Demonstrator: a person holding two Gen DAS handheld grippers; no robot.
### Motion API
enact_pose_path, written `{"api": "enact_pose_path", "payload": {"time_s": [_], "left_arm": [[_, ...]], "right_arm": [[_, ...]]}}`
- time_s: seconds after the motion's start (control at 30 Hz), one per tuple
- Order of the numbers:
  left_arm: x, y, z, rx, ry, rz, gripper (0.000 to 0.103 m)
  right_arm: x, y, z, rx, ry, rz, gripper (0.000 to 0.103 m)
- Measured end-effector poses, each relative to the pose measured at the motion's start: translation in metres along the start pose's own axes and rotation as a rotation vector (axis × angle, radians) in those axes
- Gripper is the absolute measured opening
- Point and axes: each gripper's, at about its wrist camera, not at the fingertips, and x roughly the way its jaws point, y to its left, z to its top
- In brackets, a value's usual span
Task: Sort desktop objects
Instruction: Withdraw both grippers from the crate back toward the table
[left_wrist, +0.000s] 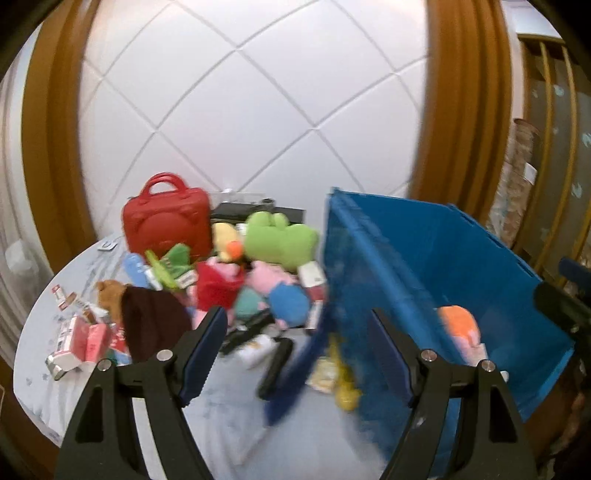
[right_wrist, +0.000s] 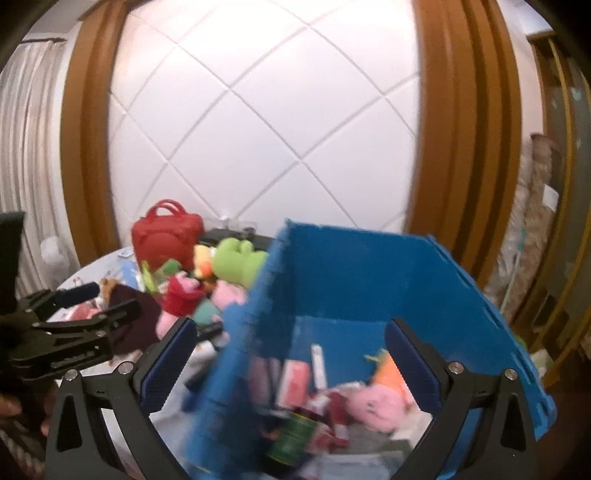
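- Over the pale tablecloth (left_wrist: 229, 435), your left gripper (left_wrist: 299, 325) points forward and a little downward, its jaws standing wide with nothing between the blue pads; the near corner of the blue crate (left_wrist: 461, 266) sits in the gap, untouched as far as the blur lets you tell.
- From the right wrist view, that same left gripper shows at the far left edge, black fingers (right_wrist: 110, 314) spread, aimed across toward the toy pile.
- Your right gripper (right_wrist: 291, 354) hangs over the blue crate's (right_wrist: 369, 273) open top, tilted gently down, jaws wide and holding nothing.
- Inside the crate below it: a pink plush (right_wrist: 373, 402), an orange plush (right_wrist: 388, 373), small red-and-white cartons (right_wrist: 295, 380) and a dark green can (right_wrist: 291, 439), all jumbled on the floor of the crate.
- Left of the crate, the unsorted heap covers the table: a red case (left_wrist: 166, 221) upright at the back, a green frog plush (left_wrist: 280, 240) beside it, a pink-and-blue plush (left_wrist: 280, 291) in front, a red plush (left_wrist: 218, 284) near the middle.
- Nearer your left gripper lies a dark brown cloth (left_wrist: 151, 325), with a brown plush (left_wrist: 109, 295) just behind it and red-and-white cartons (left_wrist: 85, 339) scattered at the left edge.
- A black remote (left_wrist: 277, 365) lies on the cloth between the jaws' line and the crate wall.
- Both views are smeared with motion blur.
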Motion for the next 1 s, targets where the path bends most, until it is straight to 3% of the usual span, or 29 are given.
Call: {"api": "enact_pose_path", "payload": {"time_s": [0.23, 0.37, 0.57, 0.8, 1.0], "left_arm": [[0.015, 0.137, -0.001, 0.011, 0.056, 0.031, 0.077], [0.026, 0.21, -0.006, 0.035, 0.102, 0.074, 0.077], [0.052, 0.304, -0.027, 0.011, 0.217, 0.114, 0.077], [0.072, 0.365, -0.054, -0.049, 0.296, 0.124, 0.077], [0.102, 0.374, -0.096, -0.015, 0.383, 0.071, 0.077]], "right_arm": [[0.026, 0.12, 0.021, -0.018, -0.009, -0.007, 0.103], [0.062, 0.192, 0.027, 0.01, 0.045, 0.004, 0.103], [0.111, 0.265, 0.01, 0.083, 0.157, 0.048, 0.103], [0.154, 0.307, -0.019, 0.095, 0.301, 0.036, 0.103], [0.191, 0.314, -0.055, 0.129, 0.421, 0.023, 0.103]]}}
